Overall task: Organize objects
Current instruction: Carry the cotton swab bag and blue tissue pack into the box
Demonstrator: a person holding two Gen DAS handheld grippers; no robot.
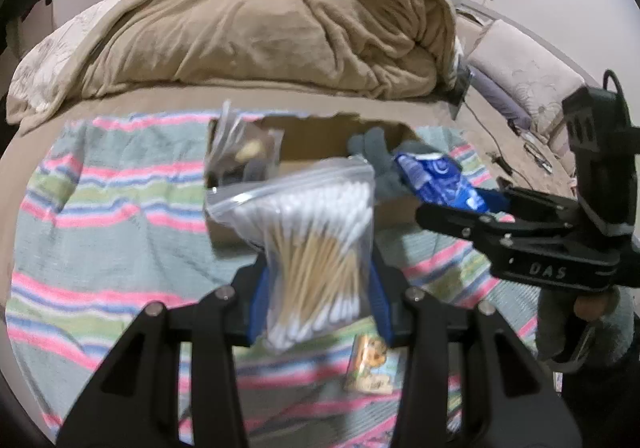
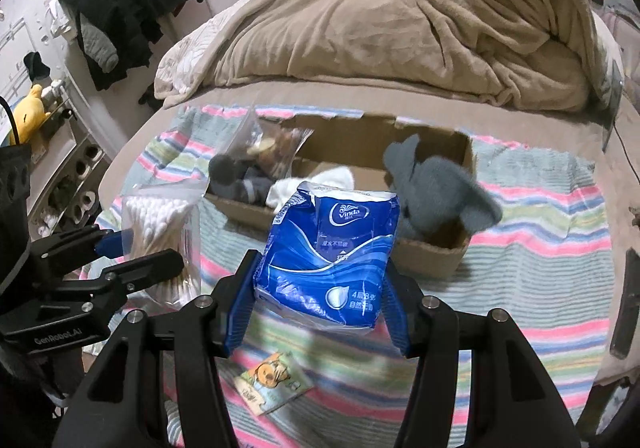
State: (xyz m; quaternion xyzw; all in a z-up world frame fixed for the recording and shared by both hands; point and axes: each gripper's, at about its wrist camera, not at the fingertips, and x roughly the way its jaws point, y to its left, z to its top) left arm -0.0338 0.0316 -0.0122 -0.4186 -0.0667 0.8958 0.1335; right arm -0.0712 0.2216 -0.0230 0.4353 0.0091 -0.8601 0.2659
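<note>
Left gripper (image 1: pixel 318 288): fingers pinching a clear zip bag of cotton swabs (image 1: pixel 316 248), held above the striped blanket (image 1: pixel 100 215), just in front of the cardboard box (image 2: pixel 436 252). Box holds a clear bag with brownish contents (image 2: pixel 272 147), a dark sock (image 2: pixel 228 171), a white cloth (image 2: pixel 320 179), grey gloves (image 2: pixel 436 183). Right gripper (image 2: pixel 320 288): fingers clamped on a blue tissue pack (image 2: pixel 332 248), near the box's front wall. Small cartoon card (image 2: pixel 272 380) lies flat on the blanket below both.

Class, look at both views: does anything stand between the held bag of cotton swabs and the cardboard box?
Nothing visible does. The bag of cotton swabs hangs in the left hand-held gripper, with only striped blanket before the cardboard box.
</note>
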